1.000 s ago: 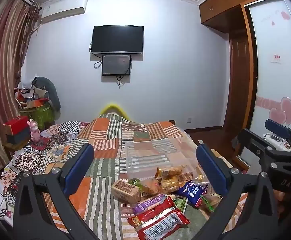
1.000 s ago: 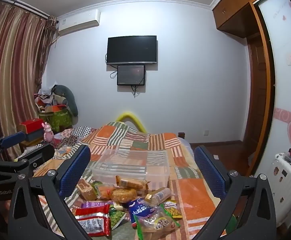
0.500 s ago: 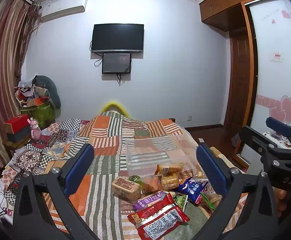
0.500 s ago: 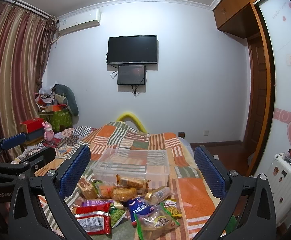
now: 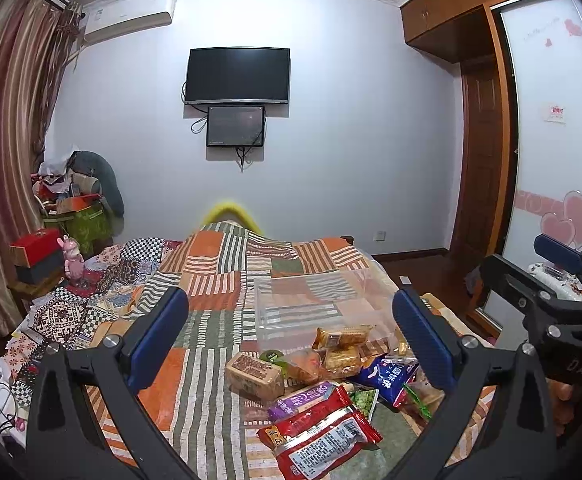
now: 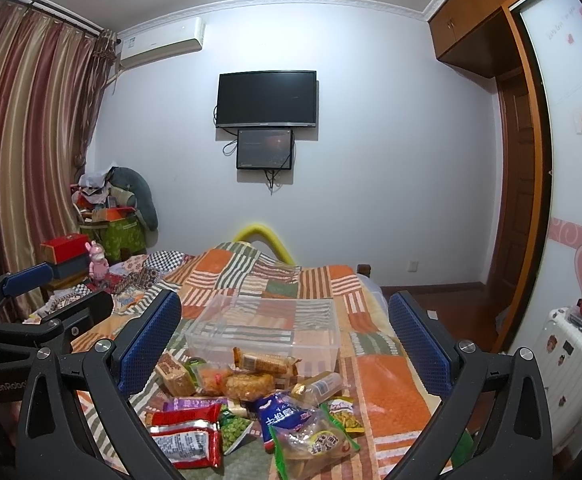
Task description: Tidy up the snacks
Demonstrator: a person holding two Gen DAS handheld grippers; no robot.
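Note:
A heap of snack packets [image 5: 323, 384] [image 6: 251, 400] lies on the patchwork bedspread, just in front of an empty clear plastic bin [image 5: 311, 312] [image 6: 267, 330]. It includes red packets [image 5: 323, 436] [image 6: 187, 436], a blue bag [image 5: 387, 376] [image 6: 283, 416] and a brown biscuit pack [image 5: 255, 374] [image 6: 175, 372]. My left gripper [image 5: 291, 340] hovers open above the heap, holding nothing. My right gripper [image 6: 285, 344] is open too, above the heap and bin, also holding nothing. Each gripper shows at the edge of the other's view.
The bed [image 5: 219, 280] fills the middle of the room. Boxes, a pink toy [image 5: 73, 256] and clutter stand at the left by the curtains. A wardrobe [image 5: 547, 160] and a white suitcase [image 6: 571, 360] are on the right. A TV [image 5: 238, 75] hangs on the far wall.
Both grippers have stayed open with only a slight drift of view; the snacks and the bin have not moved.

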